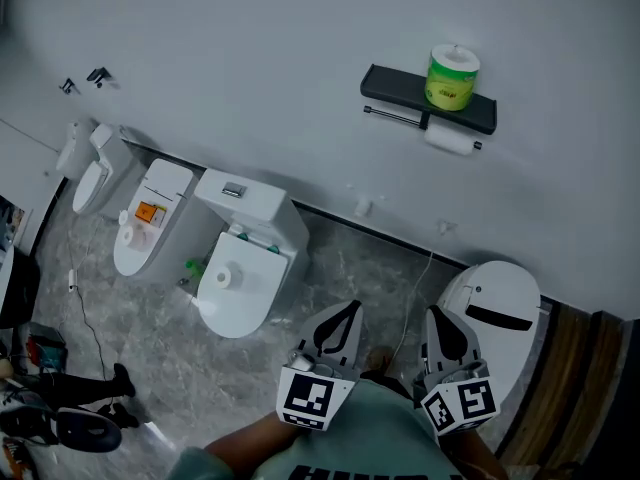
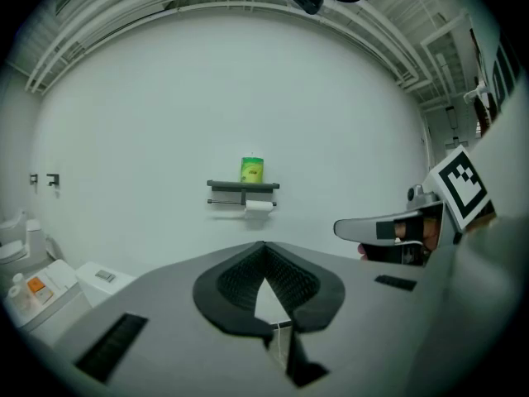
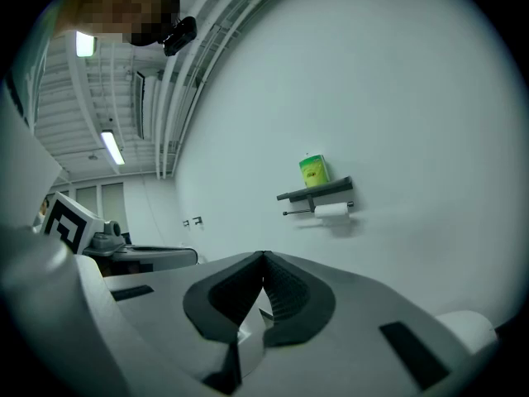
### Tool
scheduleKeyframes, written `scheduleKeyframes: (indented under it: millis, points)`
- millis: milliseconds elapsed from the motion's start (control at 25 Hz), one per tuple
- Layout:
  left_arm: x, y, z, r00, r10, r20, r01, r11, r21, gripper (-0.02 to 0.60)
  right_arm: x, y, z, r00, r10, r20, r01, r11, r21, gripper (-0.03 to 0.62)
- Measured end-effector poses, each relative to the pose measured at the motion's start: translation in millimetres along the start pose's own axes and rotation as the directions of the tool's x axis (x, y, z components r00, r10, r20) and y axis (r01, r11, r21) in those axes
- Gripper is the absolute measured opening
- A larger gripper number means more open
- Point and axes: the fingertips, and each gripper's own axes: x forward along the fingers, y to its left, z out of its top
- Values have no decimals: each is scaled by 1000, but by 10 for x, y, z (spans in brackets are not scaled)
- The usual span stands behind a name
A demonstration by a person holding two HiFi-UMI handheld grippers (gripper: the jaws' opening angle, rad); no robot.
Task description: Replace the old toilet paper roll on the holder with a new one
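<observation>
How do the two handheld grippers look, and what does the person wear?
The left gripper and right gripper are alike: pale grey bodies, black ribbed fingers, and a cube with black-and-white square markers at the back. The person wears a greenish top with black print.

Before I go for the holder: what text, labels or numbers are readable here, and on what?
Nothing reads clearly.
Label on the green wrapped roll on the shelf: too blurred to read.
Orange sticker on a white toilet: too small to read.
Dark shirt print: cut off by the frame edge.
</observation>
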Motion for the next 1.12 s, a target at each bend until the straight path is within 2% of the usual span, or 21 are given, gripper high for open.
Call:
scheduleKeyframes:
  millis: [240,640,960,1120]
  points:
    - [120,-114,63,999,-3,-41,3,1000,10,6,-13,-154,88,1000,10,19,-10,1000,10,8]
    - [358,-124,19,998,-33,-60,34,999,8,6,149,-320,80,1000,-10,13,10,999,31,8]
    - [846,101,62,995,-93,-33,93,996,-7,6,495,-554,131,996,-94,-8,95,995,31,8]
    - [1134,285,90,988,-143,-63,142,990,-21,6,768,-671,160,989,-145,-24,146,988,53,8]
